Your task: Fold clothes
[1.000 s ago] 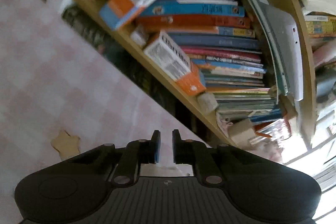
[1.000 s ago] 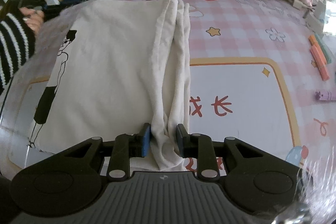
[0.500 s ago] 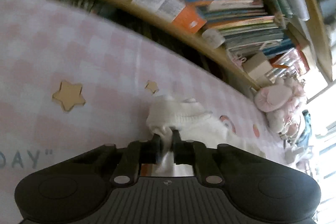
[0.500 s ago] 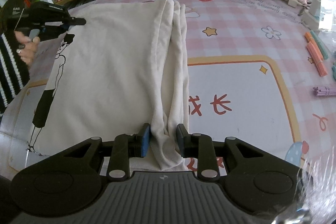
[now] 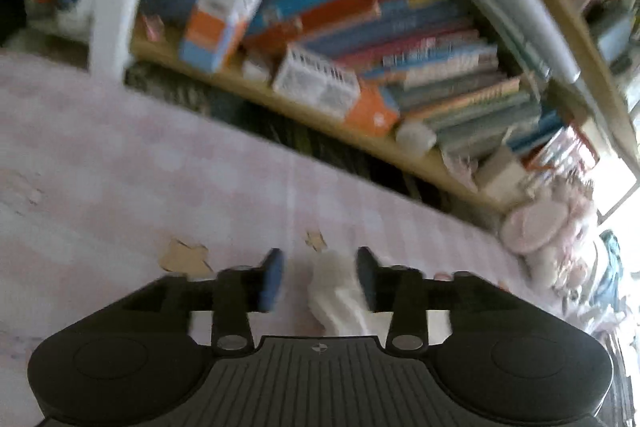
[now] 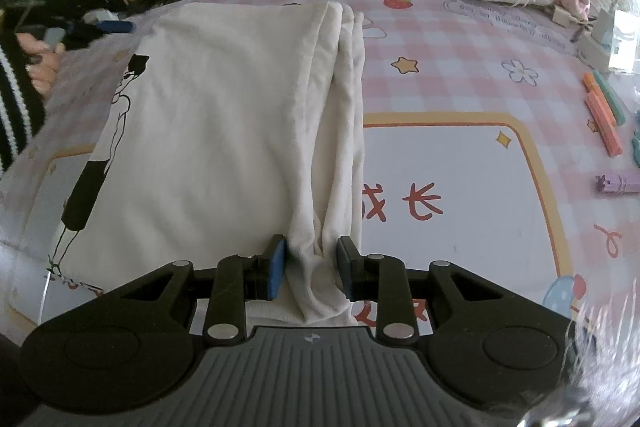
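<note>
While right gripper (image 6: 312,267) pinches the shirt (image 6: 224,131), left gripper (image 5: 318,277) angles down, just spread.

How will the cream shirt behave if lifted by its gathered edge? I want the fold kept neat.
The cream shirt is probably floppy: its edge bunches into soft ridges at the right hand-held gripper. It looks light, lying thin on the pink mat. Lifted from one end, the stacked layers would likely sag and slide apart.
</note>
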Available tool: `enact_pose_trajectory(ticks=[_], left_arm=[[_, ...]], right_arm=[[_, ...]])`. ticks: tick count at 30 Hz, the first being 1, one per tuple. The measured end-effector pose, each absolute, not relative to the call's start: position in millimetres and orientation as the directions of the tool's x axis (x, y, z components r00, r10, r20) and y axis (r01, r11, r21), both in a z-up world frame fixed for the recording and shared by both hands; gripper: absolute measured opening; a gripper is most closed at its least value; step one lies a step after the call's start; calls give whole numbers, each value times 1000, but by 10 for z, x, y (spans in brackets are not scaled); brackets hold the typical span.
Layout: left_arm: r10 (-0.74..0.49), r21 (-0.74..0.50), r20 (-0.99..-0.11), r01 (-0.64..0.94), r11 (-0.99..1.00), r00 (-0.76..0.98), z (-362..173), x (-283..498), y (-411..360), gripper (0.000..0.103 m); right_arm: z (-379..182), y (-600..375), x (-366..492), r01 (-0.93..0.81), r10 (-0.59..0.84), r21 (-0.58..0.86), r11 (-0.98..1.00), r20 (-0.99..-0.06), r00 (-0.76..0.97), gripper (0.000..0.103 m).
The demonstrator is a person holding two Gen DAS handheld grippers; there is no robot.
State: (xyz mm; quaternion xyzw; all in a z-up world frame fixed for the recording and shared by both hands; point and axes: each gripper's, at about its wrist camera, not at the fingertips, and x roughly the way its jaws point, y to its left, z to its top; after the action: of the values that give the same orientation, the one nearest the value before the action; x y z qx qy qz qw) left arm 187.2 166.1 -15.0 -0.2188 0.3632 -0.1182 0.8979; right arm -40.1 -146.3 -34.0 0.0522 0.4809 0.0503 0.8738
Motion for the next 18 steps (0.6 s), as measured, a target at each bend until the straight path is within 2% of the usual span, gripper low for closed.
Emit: enact_pose_trajectory(ticks=[4, 6, 8, 11, 18], left_arm=[[-369, -456, -615, 67, 887, 696, -112, 1574, 1730, 48], [-353, -417, -645, 75, 906, 678, -133, 1369, 1689, 56], [-338, -375, -675, 89, 923, 655, -180, 1228, 1608, 57], [-321, -313, -713, 126, 941, 623, -253, 997, 1469, 67], [-268, -167, -717, 215, 962, 643, -240, 760, 1105, 72]], right_arm=[[-350, -1475, -406, -44, 146, 145, 988, -829, 539, 26], [-355, -1481, -419, -46, 150, 150, 988, -826, 544, 26], [-358, -1484, -429, -48, 153, 152, 987, -822, 548, 26], [-360, -1482, -438, -54, 156, 152, 987, -819, 553, 27], [-365, -1472, -444, -83, 163, 140, 987, -816, 554, 28]])
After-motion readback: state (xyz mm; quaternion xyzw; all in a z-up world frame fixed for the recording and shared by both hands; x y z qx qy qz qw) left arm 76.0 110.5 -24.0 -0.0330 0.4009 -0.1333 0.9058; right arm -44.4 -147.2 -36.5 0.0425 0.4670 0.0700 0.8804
